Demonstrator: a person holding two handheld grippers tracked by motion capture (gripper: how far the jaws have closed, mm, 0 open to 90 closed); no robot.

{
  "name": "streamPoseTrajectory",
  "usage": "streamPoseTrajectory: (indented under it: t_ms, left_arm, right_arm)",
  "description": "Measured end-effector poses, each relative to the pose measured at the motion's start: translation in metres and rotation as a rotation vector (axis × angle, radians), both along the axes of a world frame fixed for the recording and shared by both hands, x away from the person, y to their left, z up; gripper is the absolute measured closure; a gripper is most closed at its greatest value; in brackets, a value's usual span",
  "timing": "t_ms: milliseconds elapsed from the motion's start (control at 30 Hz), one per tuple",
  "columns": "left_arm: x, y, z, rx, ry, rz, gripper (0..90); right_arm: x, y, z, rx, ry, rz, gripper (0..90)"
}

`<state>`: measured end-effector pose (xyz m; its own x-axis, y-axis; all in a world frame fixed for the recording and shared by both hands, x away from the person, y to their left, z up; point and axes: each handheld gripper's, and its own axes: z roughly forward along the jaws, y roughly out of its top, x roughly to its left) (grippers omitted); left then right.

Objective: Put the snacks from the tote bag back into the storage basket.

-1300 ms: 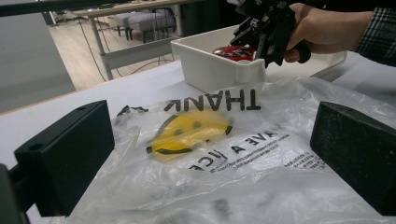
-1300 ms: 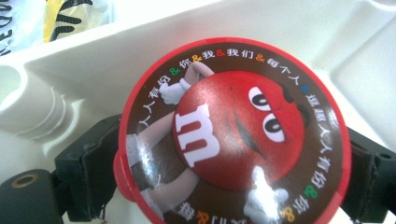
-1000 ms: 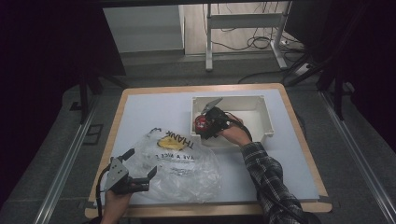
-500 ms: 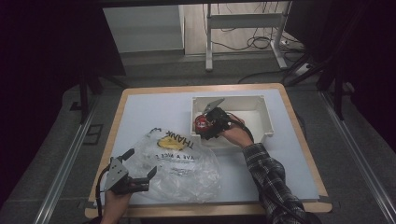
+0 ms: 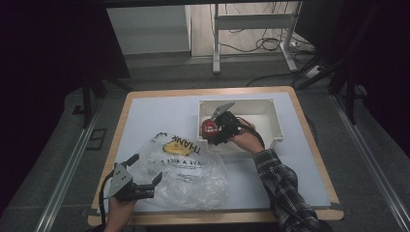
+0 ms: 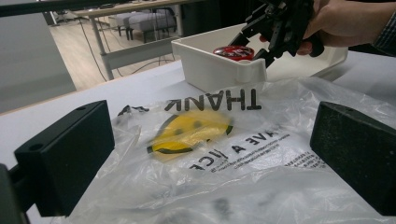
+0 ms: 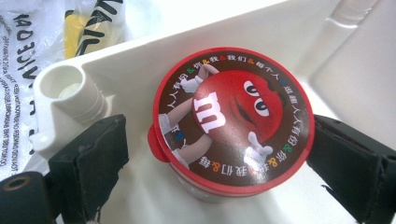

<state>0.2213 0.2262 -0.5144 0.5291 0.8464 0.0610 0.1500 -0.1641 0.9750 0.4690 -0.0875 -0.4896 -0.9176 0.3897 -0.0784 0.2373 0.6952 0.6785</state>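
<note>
Candy in a small round tub (image 7: 233, 122), capped by a red lid with a cartoon figure, is found standing in the near-left corner of the white bin (image 5: 270, 113), close beside the bin's rounded corner post (image 7: 70, 93). The tub is straddled by the right gripper (image 5: 218, 131): one black jaw is seen on each side of the lid, the right one looking close against the rim and the left one a little apart from it, so no firm grip is shown and the jaws are read as open around the tub. Compared with the earlier frames, almost nothing is changed; the tub is seen in the same corner, the right hand (image 5: 246, 141) is held over the same spot, and the jaws have barely widened. The left gripper (image 5: 138, 183) is likewise unmoved at the near-left of the table (image 5: 145, 108), its jaws wide apart over the near edge of the clear plastic bag (image 5: 186, 166), with nothing pressed between them. The bag, printed with a yellow smiley and black lettering, is spread flat between the left gripper and the bin, its far edge just beside the bin's front wall. Little room is left around the tub on the corner side, where the walls and post stand close; far more free floor is left inside the bin to the right. Bare tabletop is left beyond the bag, towards the far-left corner.
</note>
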Motion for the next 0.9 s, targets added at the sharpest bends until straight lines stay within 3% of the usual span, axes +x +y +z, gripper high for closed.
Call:
streamPoseTrajectory:
  t_ms: [900]
  left_arm:
    - [-0.0006,-0.0009,0.0003,0.010,-0.002,-0.005,0.0]
  right_arm:
    - [-0.0090,-0.0092,0.0069,0.009,-0.017,-0.011,5.6]
